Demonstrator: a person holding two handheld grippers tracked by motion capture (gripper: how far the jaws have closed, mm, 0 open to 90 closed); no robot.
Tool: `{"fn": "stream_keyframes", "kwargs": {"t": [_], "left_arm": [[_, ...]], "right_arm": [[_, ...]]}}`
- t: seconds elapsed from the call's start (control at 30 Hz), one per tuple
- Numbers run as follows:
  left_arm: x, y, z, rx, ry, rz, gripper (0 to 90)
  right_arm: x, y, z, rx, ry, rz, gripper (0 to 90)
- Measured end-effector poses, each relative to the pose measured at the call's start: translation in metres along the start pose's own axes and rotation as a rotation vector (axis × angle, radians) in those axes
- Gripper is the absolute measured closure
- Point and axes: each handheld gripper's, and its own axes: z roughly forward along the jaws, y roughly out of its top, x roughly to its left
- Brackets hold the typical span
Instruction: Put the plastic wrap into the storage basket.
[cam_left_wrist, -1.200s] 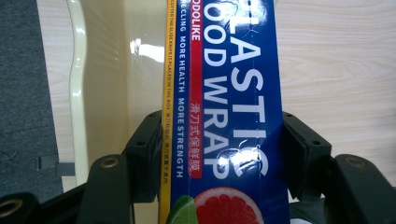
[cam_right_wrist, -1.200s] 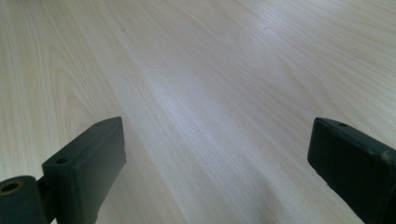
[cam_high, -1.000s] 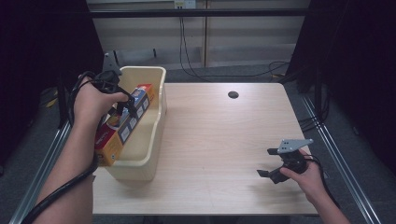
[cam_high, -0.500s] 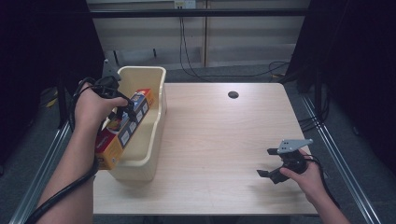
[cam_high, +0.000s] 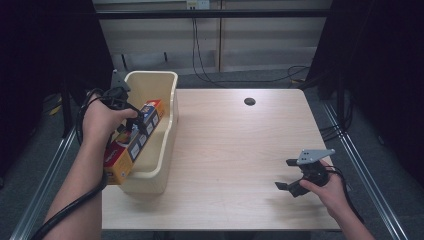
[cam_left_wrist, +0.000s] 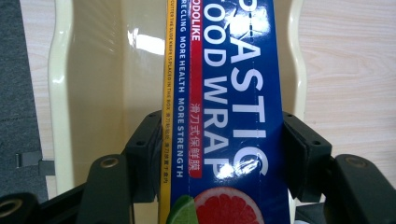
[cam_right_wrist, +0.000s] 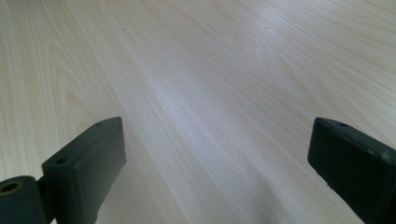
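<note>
Cream plastic is what we meet first from the high view: the bin (cam_high: 150, 145) stands at the table's (cam_high: 240, 165) left edge, and our left gripper (cam_high: 131, 121) holds the plastic wrap box (cam_high: 131, 145) over it, the box tilted, its far end up near the bin's inner wall and its near end jutting past the bin's near left corner. Against the pictures of a second ago, we see the box and the hand almost where they were, shifted only slightly toward the far end of the bin, so we judge that the box is being eased into or out of the bin and is not yet settled flat or lifted clear. Our right gripper (cam_high: 294, 181) rests well apart, low over the near right part of the table, unmoved from those pictures. From the left gripper view, the blue box (cam_left_wrist: 229, 116) runs straight away from us between the two black jaws, whose pads clamp its long sides; the cream bin (cam_left_wrist: 93, 93) lies beneath and beyond the jaws, with bare table wood to the right of it. From the right gripper view, our jaws stand wide apart with nothing between them, and pale wood grain (cam_right_wrist: 196, 93) stretches ahead of them.
</note>
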Motion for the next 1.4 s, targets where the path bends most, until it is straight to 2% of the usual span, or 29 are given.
{"fn": "stream_keyframes", "kwargs": {"t": [0.1,0.53,0.63,0.73,0.93,1.13,1.17,1.4], "left_arm": [[0.000,0.000,0.002,0.002,-0.004,-0.010,40.3],[0.001,0.000,0.011,0.025,0.001,-0.006,40.3],[0.001,0.000,0.012,0.024,-0.009,-0.014,40.3],[0.001,0.001,0.014,0.021,-0.002,-0.001,40.3],[0.000,0.001,0.020,0.023,-0.008,-0.020,40.3],[0.000,0.001,0.025,0.038,0.004,-0.014,40.2],[0.000,0.001,0.026,0.042,-0.004,-0.023,40.3],[0.000,0.000,0.032,0.056,-0.002,-0.016,40.2]], "right_arm": [[0.000,0.000,0.000,0.002,0.005,-0.003,3.9],[0.000,0.000,0.000,0.003,0.004,-0.002,3.9],[0.001,0.000,0.001,0.003,0.004,-0.004,3.9],[0.000,0.000,0.001,0.002,0.003,-0.003,3.9],[0.001,0.000,0.000,0.001,0.011,-0.003,3.9],[0.001,0.000,0.000,-0.001,0.007,-0.004,3.9],[0.001,0.000,0.000,-0.001,0.007,-0.006,3.9],[0.001,0.000,0.001,-0.001,0.011,-0.009,3.9]]}}
